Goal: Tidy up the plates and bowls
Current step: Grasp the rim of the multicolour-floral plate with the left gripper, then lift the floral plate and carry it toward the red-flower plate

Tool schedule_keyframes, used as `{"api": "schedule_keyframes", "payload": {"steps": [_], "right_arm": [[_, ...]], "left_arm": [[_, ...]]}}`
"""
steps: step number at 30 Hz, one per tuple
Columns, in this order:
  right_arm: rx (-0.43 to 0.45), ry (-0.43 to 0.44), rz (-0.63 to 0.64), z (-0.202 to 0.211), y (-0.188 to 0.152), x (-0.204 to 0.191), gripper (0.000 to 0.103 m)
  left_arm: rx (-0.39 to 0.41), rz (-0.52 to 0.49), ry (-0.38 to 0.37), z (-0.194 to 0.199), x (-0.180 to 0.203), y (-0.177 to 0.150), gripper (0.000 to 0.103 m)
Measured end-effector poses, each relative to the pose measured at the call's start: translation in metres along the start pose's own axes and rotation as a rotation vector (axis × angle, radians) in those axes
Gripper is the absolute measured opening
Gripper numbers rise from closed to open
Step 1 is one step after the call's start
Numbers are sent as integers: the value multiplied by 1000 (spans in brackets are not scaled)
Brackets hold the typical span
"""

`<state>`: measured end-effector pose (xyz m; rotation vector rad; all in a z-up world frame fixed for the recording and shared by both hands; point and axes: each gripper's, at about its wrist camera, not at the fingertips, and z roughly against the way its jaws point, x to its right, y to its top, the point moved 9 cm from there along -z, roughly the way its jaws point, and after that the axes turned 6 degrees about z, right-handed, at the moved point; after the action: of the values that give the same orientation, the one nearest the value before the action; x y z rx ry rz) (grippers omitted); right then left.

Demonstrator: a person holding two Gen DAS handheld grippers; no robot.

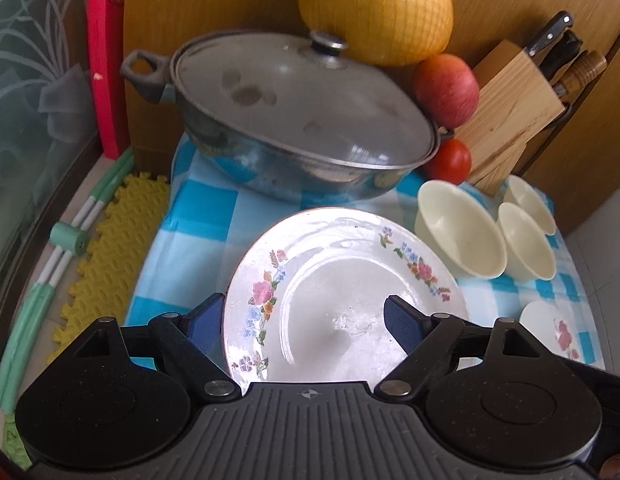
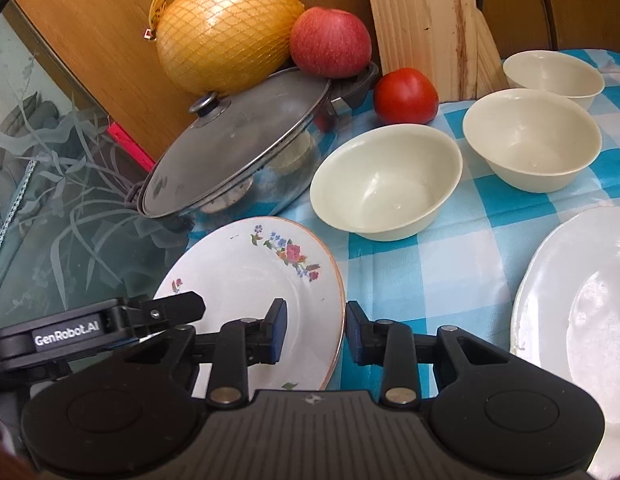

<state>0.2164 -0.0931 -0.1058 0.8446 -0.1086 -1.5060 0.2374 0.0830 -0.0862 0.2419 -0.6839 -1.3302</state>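
A floral plate (image 1: 342, 292) lies on the blue checked cloth; its left rim sits between the open jaws of my left gripper (image 1: 306, 318). In the right wrist view the same plate (image 2: 250, 280) has its right rim between the open jaws of my right gripper (image 2: 316, 330), and the left gripper (image 2: 110, 326) is at its left edge. Three cream bowls (image 2: 384, 182) (image 2: 532, 138) (image 2: 554, 74) stand beyond; they also show in the left wrist view (image 1: 458, 228). A second white plate (image 2: 582, 312) lies at the right, and its edge shows in the left wrist view (image 1: 554, 328).
A lidded steel pot (image 1: 298, 120) stands behind the plate, with a netted pomelo (image 1: 376, 10), an apple (image 1: 446, 88) and a tomato (image 1: 450, 160). A wooden knife block (image 1: 510, 112) stands at the back right. A yellow mat (image 1: 110, 240) and green rods (image 1: 62, 240) lie left.
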Motion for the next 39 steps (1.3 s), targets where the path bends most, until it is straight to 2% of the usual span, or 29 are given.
{"api": "schedule_keyframes", "payload": {"steps": [7,25,39], "right_arm": [[28,-13,-27,14,5,7,31],[90,-73,-99,64,2,51,31],[139,-162,-200,106,-10,113,31]], "left_arm": [[38,-37,-26,8,21,5,90],[17,-110,-84,2,78,-11,90],[-12,-206,-137,-17,149,-34,92]]}}
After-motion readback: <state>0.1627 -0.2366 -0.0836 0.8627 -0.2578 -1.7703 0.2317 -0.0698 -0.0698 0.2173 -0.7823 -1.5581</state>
